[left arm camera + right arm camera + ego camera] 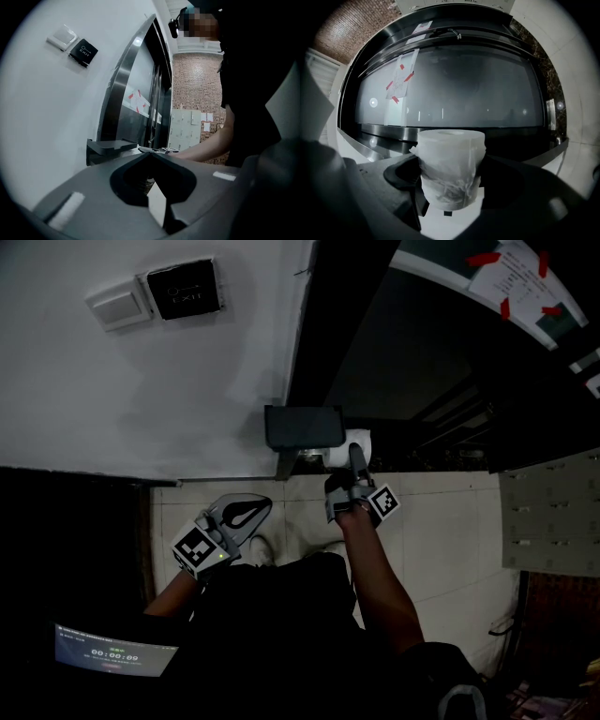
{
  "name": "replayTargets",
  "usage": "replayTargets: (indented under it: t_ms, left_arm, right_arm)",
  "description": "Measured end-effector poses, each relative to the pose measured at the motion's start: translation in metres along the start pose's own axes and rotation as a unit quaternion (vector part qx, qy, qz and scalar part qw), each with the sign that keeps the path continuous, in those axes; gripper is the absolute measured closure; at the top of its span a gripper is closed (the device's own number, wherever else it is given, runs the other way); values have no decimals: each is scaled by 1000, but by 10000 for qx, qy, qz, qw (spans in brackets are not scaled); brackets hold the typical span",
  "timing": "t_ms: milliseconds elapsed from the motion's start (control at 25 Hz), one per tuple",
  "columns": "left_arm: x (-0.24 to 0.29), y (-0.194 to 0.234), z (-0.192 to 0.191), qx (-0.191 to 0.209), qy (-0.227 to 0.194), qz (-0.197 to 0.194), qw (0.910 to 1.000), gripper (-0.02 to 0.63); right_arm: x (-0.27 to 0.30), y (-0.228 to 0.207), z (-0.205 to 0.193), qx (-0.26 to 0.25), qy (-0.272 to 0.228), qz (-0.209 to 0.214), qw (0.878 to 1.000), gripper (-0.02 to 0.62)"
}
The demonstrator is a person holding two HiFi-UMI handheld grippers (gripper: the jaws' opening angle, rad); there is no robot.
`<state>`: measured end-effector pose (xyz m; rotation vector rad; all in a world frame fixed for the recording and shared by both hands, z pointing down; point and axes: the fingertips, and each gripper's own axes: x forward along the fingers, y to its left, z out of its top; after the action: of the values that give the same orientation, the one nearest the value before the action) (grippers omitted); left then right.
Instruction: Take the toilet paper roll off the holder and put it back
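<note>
**Beside the wall holder (302,427), toilet paper roll (357,444) in a grip**

Parks the left tongs (242,512) low, clenched on nothing, elbow tucked, likely just out of the way. Clamps the right tongs (355,465) across the roll's sides, just right of the holder, forearm stretched forward, seemingly lined up for refitting.

the soft white toilet paper roll (450,168) is plain white. the flat black plastic holder shelf (302,427) sits on a white painted wall (141,381). the grey left gripper (263,503) has a marker cube (199,549) patterned in black-and-white squares. red tape strips (483,259) cross a white paper sheet (516,277). the brick wall (197,79) is red-brown.
</note>
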<state>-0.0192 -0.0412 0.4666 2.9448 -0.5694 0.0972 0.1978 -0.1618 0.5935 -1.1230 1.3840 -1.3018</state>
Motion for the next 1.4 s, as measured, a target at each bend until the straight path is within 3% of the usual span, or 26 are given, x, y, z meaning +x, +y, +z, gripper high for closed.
replayTargets:
  t_ms: [440, 640, 920, 1400]
  left_arm:
    - [-8, 1, -7, 151, -2, 56, 9999, 603]
    - [-11, 0, 0, -67, 37, 121, 9999, 603]
    - [-14, 6, -6, -3, 18, 151, 9999, 603]
    - [-16, 7, -5, -39, -2, 172, 9998, 603]
  right_arm:
    - [12, 1, -46, 81, 359, -28, 9993, 201]
    - [19, 1, -68, -12, 507, -44, 9987, 201]
    - [27, -4, -102, 6, 718, -110, 9974, 201]
    - [26, -4, -118, 165, 687, -86, 9975, 201]
